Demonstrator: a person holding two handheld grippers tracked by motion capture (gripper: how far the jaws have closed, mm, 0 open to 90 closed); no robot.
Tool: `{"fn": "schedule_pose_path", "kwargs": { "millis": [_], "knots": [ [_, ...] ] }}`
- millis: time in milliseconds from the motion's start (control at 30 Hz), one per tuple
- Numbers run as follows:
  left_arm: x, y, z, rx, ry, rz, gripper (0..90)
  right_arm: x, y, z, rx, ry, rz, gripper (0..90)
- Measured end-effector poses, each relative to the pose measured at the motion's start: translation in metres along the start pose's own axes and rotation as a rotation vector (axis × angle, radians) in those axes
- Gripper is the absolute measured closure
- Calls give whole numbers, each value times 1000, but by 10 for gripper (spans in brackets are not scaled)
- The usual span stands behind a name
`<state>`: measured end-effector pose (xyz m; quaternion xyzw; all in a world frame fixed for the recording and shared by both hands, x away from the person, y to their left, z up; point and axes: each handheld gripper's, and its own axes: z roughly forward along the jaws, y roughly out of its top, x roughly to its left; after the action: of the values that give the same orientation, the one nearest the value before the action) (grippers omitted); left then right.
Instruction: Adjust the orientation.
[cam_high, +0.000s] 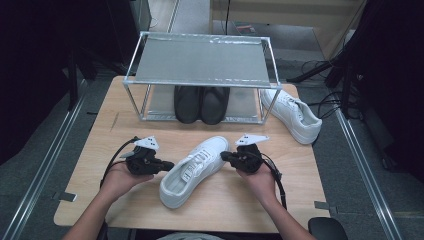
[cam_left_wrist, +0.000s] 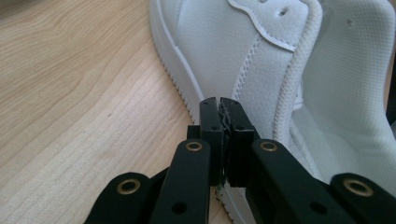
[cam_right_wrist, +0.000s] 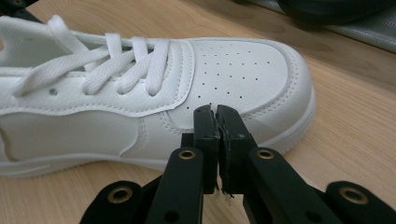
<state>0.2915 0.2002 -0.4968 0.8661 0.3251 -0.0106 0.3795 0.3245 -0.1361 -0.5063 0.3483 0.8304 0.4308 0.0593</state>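
On the left, the left hand (cam_high: 119, 179) holds the left gripper (cam_high: 169, 164) low over the table (cam_high: 100, 150), its cable looping back toward the wrist, its tip pointing right at the heel side of the sneaker (cam_high: 192, 170). Its jaws are clenched together with nothing between them; in the left gripper view the left gripper (cam_left_wrist: 219, 105) has its tips right at the sneaker (cam_left_wrist: 243, 51), against the white side panel just beside the padded collar, though contact is hard to call. Centre stage, that white sneaker lies flat on its sole in the middle of the table, heel toward the person, toe angled up and to the right, laces done up. Behind it, on the far half of the table, stands a metal rack (cam_high: 200, 62) with a grey top shelf, and a pair of black shoes (cam_high: 201, 104) sits side by side underneath on the lower level. Moving right, the right gripper (cam_high: 223, 156) comes in from the other side, carried by the right hand (cam_high: 260, 180), tip aimed left at the sneaker's toe end. It too is clamped shut on nothing; in the right gripper view the right gripper (cam_right_wrist: 215, 112) sits just at the sneaker (cam_right_wrist: 140, 93), near the perforated toe box. Far right, a second sneaker (cam_high: 291, 115) rests beside the rack, well apart from both grippers.
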Motion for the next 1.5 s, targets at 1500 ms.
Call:
{"fn": "schedule_pose_path", "kwargs": {
  "millis": [1500],
  "knots": [
    [15, 16, 24, 58, -42, -18, 898, 51, -13, 6, 22, 85, -39, 900]
  ]
}}
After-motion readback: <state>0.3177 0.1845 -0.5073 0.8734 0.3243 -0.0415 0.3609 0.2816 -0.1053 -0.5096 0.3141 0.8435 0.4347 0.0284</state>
